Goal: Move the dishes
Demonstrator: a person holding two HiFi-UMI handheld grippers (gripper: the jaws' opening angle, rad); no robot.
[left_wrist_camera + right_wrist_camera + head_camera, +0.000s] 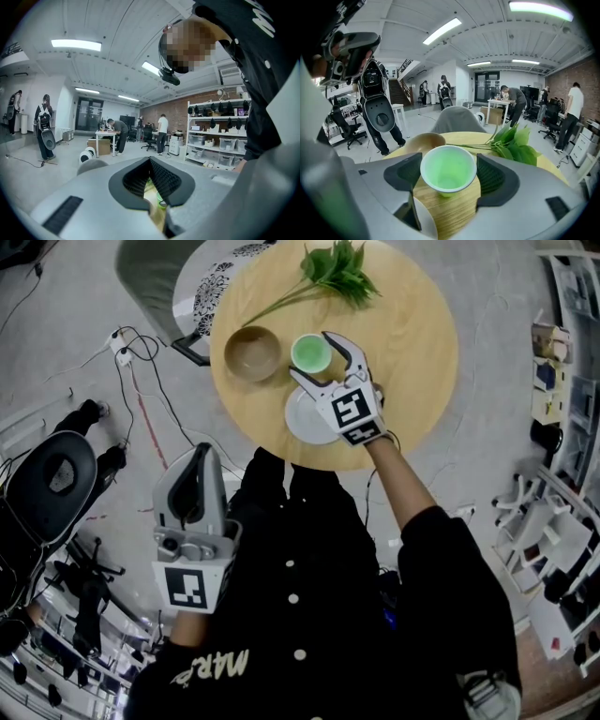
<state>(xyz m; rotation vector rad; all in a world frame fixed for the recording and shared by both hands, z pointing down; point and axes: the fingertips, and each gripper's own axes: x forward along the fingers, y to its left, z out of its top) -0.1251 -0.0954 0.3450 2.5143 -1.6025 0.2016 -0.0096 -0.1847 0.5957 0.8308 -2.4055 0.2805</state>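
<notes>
On the round wooden table (412, 352) stand a brown bowl (251, 352), a pale green cup (310, 353) and a white plate (305, 418). My right gripper (322, 362) reaches over the plate, and its jaws stand wide with both pads against the cup's (449, 171) rim. In the right gripper view the bowl (419, 140) sits behind the cup to the left. A sprig of green leaves (339, 268) lies at the table's far side. My left gripper (201, 454) hangs off the table beside my body, its fingertips (150, 161) meeting with nothing between them.
A grey chair (155, 277) with a patterned cushion stands behind the table at the far left. Cables (131, 352) trail across the floor on the left, near a black office chair (56, 474). Shelving (562, 474) lines the right side.
</notes>
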